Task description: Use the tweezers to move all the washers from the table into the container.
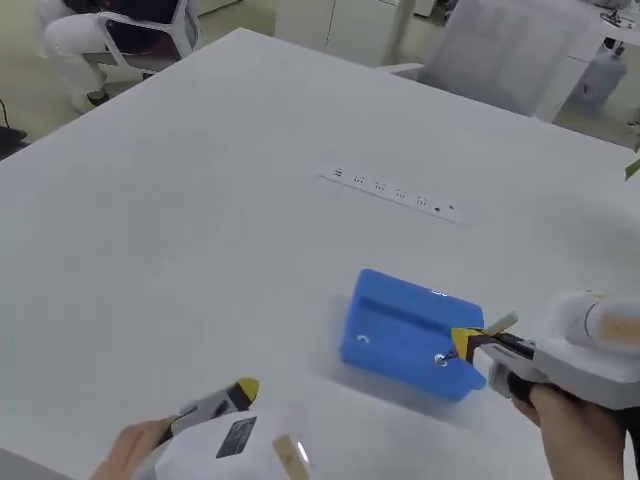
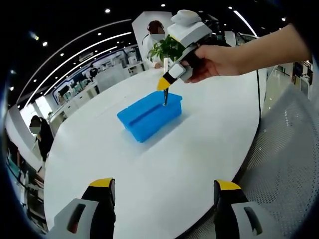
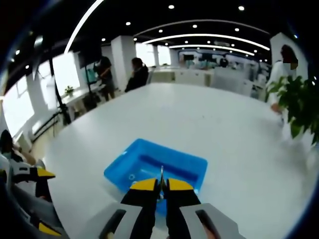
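A blue container [image 1: 405,325] stands on the white table [image 1: 200,220]. My right gripper [image 1: 465,342] is shut on thin tweezers [image 1: 450,356], whose tips dip inside the container's near right corner beside a small washer [image 1: 441,360]. Another washer [image 1: 362,340] lies inside at the left end. In the right gripper view the shut jaws [image 3: 160,186] hold the tweezers [image 3: 161,175] over the container [image 3: 174,162]. My left gripper [image 1: 270,420] stands open near the table's front edge. From the left gripper view [image 2: 164,199], nothing sits between the jaws, and the container [image 2: 144,117] lies well ahead.
A flat socket strip [image 1: 392,192] lies in the table's middle, beyond the container. Chairs [image 1: 520,50] stand at the far edge, with a seated person [image 1: 100,35] at the back left. A potted plant [image 3: 296,104] stands at the right in the right gripper view.
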A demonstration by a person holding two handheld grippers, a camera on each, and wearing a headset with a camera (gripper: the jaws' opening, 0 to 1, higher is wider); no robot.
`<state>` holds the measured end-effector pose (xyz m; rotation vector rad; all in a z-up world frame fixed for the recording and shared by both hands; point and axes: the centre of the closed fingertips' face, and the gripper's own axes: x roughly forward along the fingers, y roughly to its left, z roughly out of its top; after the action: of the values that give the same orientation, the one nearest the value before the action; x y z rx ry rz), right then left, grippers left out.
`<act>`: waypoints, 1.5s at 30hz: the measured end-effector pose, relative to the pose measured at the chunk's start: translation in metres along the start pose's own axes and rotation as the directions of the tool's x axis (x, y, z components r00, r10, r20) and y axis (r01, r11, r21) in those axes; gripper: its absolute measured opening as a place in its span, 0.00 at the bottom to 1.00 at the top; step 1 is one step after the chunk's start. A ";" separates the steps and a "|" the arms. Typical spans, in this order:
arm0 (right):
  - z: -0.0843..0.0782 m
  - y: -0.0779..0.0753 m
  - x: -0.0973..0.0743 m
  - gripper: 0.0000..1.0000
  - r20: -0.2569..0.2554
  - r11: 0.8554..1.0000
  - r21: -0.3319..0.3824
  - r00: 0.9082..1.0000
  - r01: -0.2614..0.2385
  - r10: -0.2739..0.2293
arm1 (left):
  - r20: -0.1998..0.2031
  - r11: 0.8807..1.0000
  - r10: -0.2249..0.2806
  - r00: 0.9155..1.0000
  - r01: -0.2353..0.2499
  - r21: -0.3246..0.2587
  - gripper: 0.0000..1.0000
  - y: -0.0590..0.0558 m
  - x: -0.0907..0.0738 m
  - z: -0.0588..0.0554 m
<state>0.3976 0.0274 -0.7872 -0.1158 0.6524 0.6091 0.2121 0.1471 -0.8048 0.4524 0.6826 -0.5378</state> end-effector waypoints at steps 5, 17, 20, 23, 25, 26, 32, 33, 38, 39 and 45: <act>-0.016 -0.001 0.010 0.03 -0.041 1.000 -0.025 0.999 0.005 -0.006 | 0.013 1.000 0.005 1.000 -0.005 -0.016 0.81 0.003 -0.002 0.002; -0.018 0.007 0.024 0.03 -0.078 0.997 -0.066 0.997 -0.026 0.021 | 0.089 0.989 -0.033 0.995 0.045 -0.138 0.75 0.008 -0.011 0.019; -0.019 0.008 0.027 0.03 -0.087 0.997 -0.071 0.996 -0.028 0.022 | 0.088 0.994 -0.007 0.996 0.017 -0.111 0.76 0.014 -0.015 0.025; -0.020 0.008 0.028 0.03 -0.087 0.997 -0.074 0.996 -0.032 0.025 | 0.103 0.994 -0.002 0.995 0.013 -0.110 0.75 0.022 -0.018 0.034; -0.020 0.007 0.029 0.03 -0.088 0.997 -0.073 0.996 -0.035 0.028 | 0.114 0.994 -0.003 0.993 0.016 -0.111 0.74 0.027 -0.020 0.042; -0.020 0.006 0.029 0.03 -0.088 0.997 -0.074 0.996 -0.035 0.029 | 0.120 0.994 -0.004 0.993 0.017 -0.111 0.73 0.029 -0.021 0.045; -0.015 0.006 0.025 0.03 -0.063 0.997 -0.058 0.997 -0.042 0.038 | 0.185 0.988 -0.048 0.982 0.073 -0.132 0.68 0.033 -0.028 0.076; -0.012 0.006 0.022 0.03 -0.055 0.998 -0.056 0.998 -0.041 0.038 | 0.197 0.987 -0.058 0.979 0.085 -0.133 0.67 0.034 -0.029 0.081; 0.011 0.008 0.001 0.04 0.018 0.995 -0.092 0.999 -0.041 0.043 | 0.248 0.985 -0.159 0.956 0.172 -0.032 0.50 0.031 -0.036 0.117; 0.014 0.011 -0.005 0.04 0.025 0.994 -0.098 0.999 -0.046 0.049 | 0.249 0.987 -0.158 0.956 0.163 0.001 0.46 0.032 -0.037 0.121; 0.049 0.038 -0.048 0.03 0.112 0.969 -0.207 0.981 -0.135 0.161 | 0.323 0.970 -0.245 0.914 0.229 0.087 0.29 0.034 -0.044 0.162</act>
<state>0.3718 0.0488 -0.7161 -0.2143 0.4771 0.8194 0.2791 0.0973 -0.6546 0.3133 0.4014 -0.8410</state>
